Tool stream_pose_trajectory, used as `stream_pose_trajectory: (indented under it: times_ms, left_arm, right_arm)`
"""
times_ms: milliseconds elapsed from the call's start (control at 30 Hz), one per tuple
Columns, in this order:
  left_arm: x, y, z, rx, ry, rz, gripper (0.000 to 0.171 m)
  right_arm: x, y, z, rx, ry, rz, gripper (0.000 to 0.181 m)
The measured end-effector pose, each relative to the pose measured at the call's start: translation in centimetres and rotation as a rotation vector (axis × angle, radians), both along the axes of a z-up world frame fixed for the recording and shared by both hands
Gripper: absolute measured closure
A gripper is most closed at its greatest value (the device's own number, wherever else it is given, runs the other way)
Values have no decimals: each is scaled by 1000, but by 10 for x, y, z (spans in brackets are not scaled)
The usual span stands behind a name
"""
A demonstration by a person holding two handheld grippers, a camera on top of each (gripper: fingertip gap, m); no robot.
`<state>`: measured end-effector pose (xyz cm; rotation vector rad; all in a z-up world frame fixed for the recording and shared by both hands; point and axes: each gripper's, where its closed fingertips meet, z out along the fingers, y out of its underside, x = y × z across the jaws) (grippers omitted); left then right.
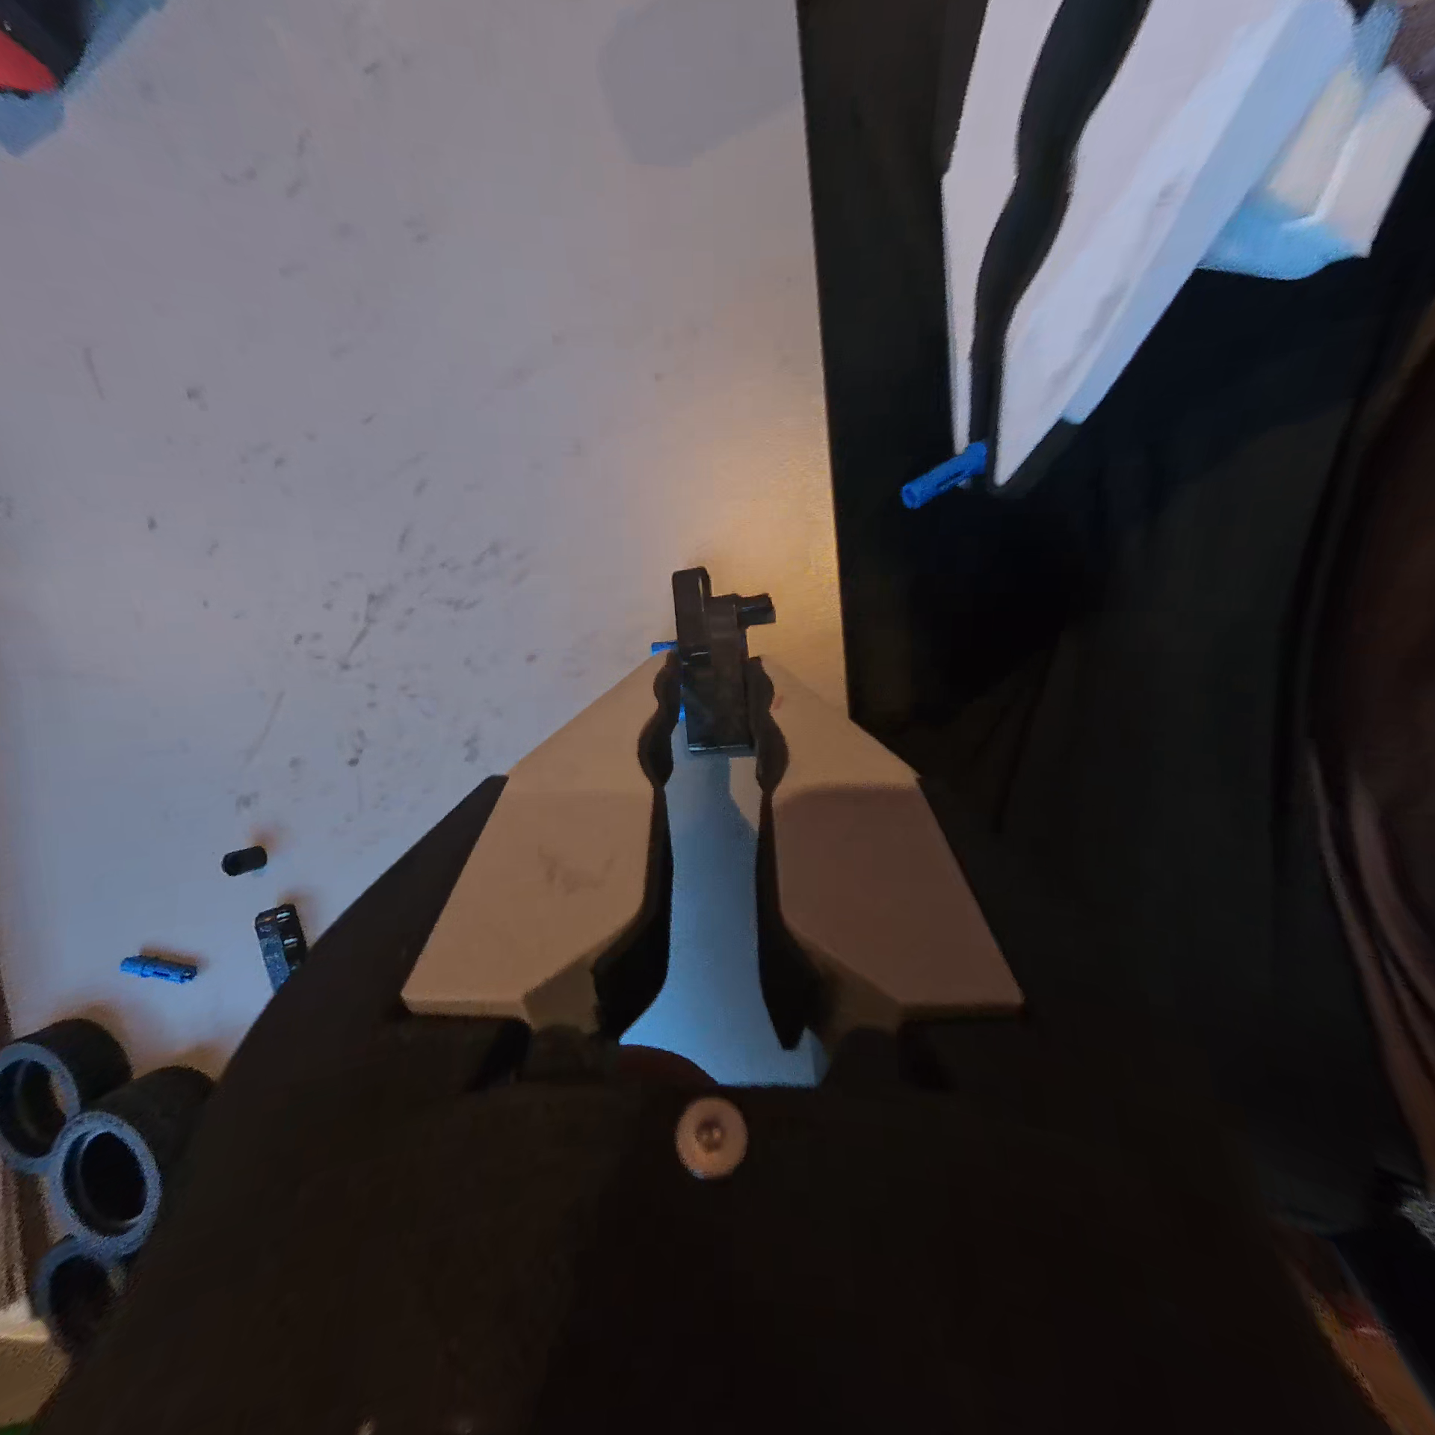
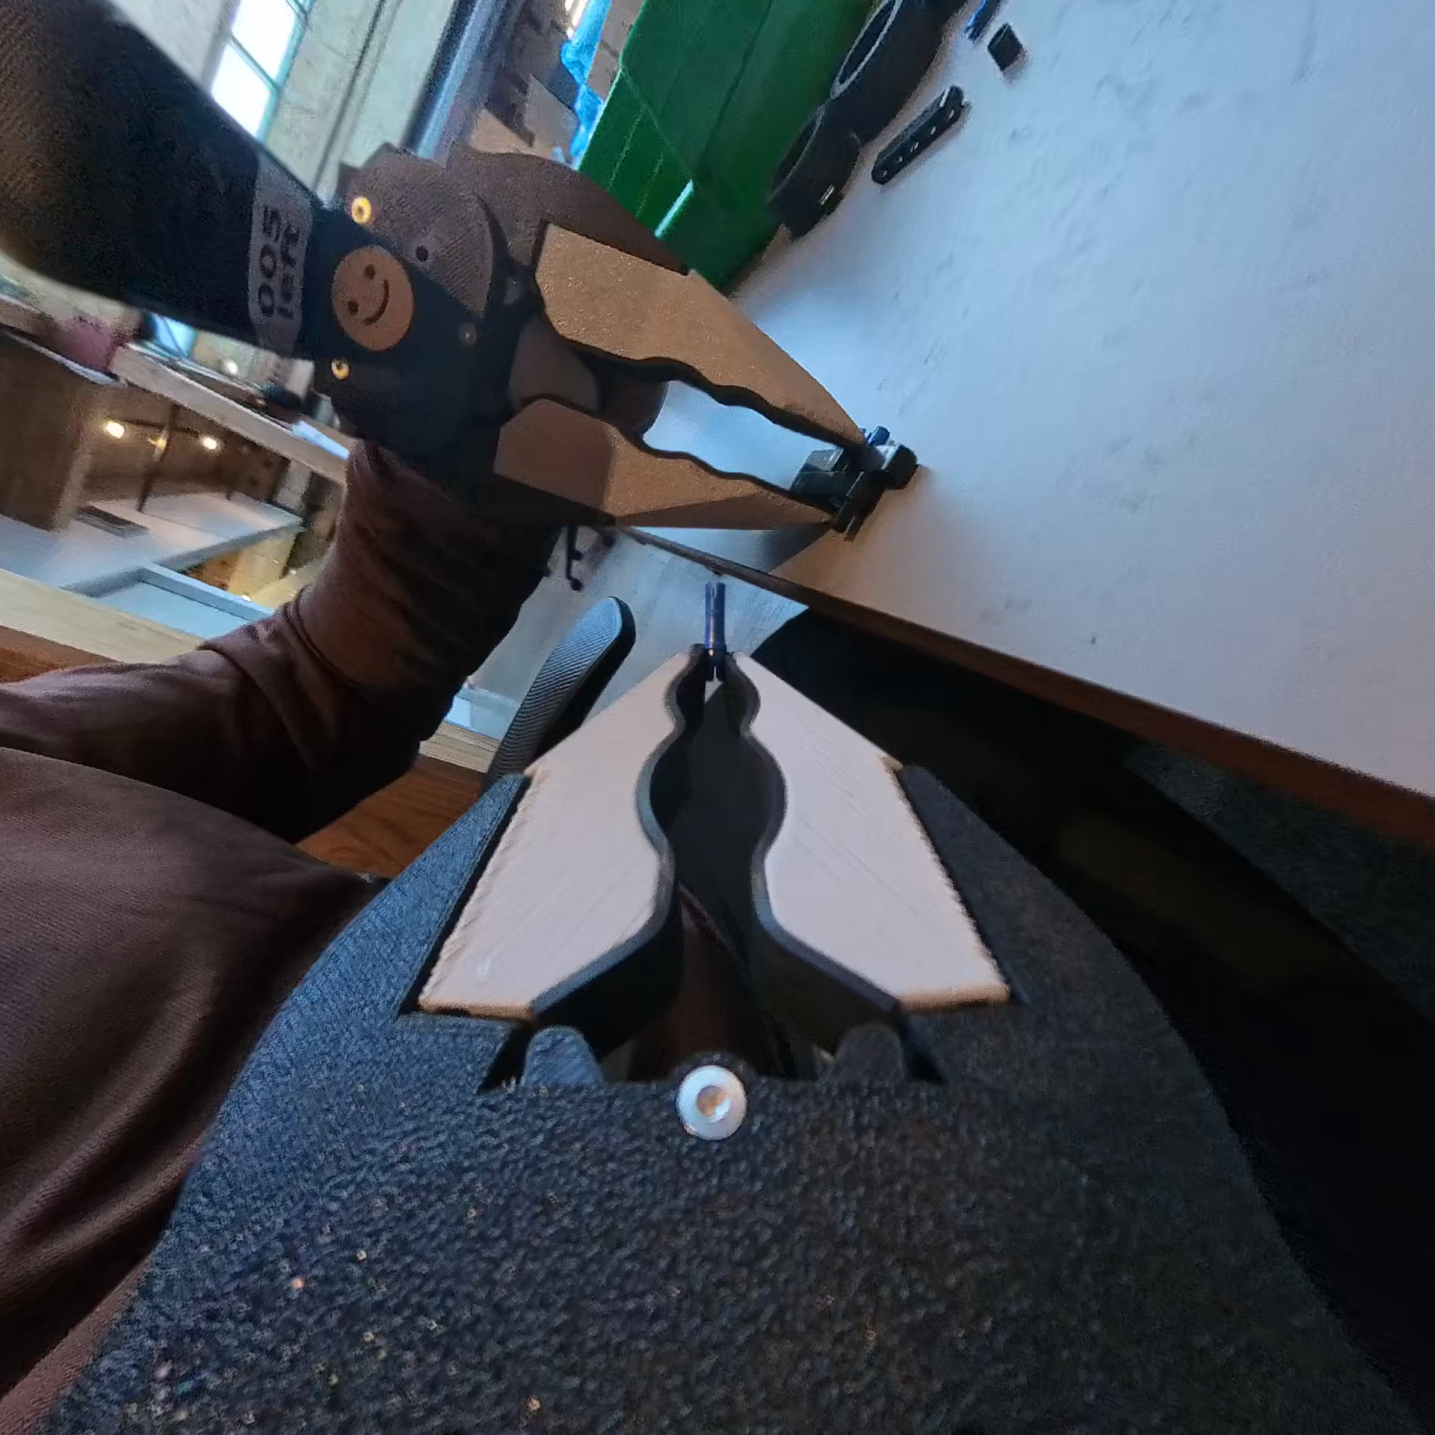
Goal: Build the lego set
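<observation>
My left gripper (image 1: 713,674) is shut on a small black lego assembly (image 1: 714,652) with a blue pin at its side, held over the white table near its edge. The same gripper (image 2: 854,481) and the assembly (image 2: 862,470) show in the right wrist view. My right gripper (image 2: 713,660) is shut on a blue pin (image 2: 713,617) that sticks out past its tips, off the table's edge and apart from the assembly. The right gripper (image 1: 986,466) with the blue pin (image 1: 943,483) also shows in the left wrist view.
Loose parts lie on the white table (image 1: 388,388): a blue pin (image 1: 159,968), a short black pin (image 1: 244,860), a black beam (image 1: 279,943) and black tyres (image 1: 85,1149). A black beam (image 2: 919,133), tyres (image 2: 823,167) and a green box (image 2: 699,124) lie farther off. A brown sleeve (image 2: 194,776) is at left. Tip to tip, the grippers are about 7 centimetres apart.
</observation>
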<state>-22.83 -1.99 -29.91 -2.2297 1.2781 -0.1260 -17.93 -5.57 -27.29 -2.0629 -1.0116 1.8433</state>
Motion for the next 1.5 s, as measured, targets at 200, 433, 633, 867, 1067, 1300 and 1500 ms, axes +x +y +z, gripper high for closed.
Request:
stream_pose_trajectory:
  times_ms: [200, 433, 633, 867, 1067, 1300, 1500]
  left_arm:
    - [8, -3, 4, -15, -3, -27, 118]
    - [3, -7, -10, -9, 81, -22, 122]
    - [8, -9, -13, 206, 206, 84, 133]
    - [15, -16, -12, 529, 372, 72, 151]
    - [23, -16, -6, 682, 427, -11, 166]
    - [30, -12, -5, 748, 550, -108, 166]
    - [31, -12, -3, 773, 580, -131, 166]
  right_arm:
    - [-1, -3, 0, -50, 15, 7, 177]
    - [2, 1, 3, -51, 28, -5, 177]
    - [2, 0, 2, -69, 28, 0, 177]
    - [2, -2, -1, -71, 16, 2, 177]
    - [4, 1, -11, -209, 14, -46, 177]
    - [8, 0, -19, -499, 66, -103, 178]
    - [9, -6, -18, -606, 103, -130, 179]
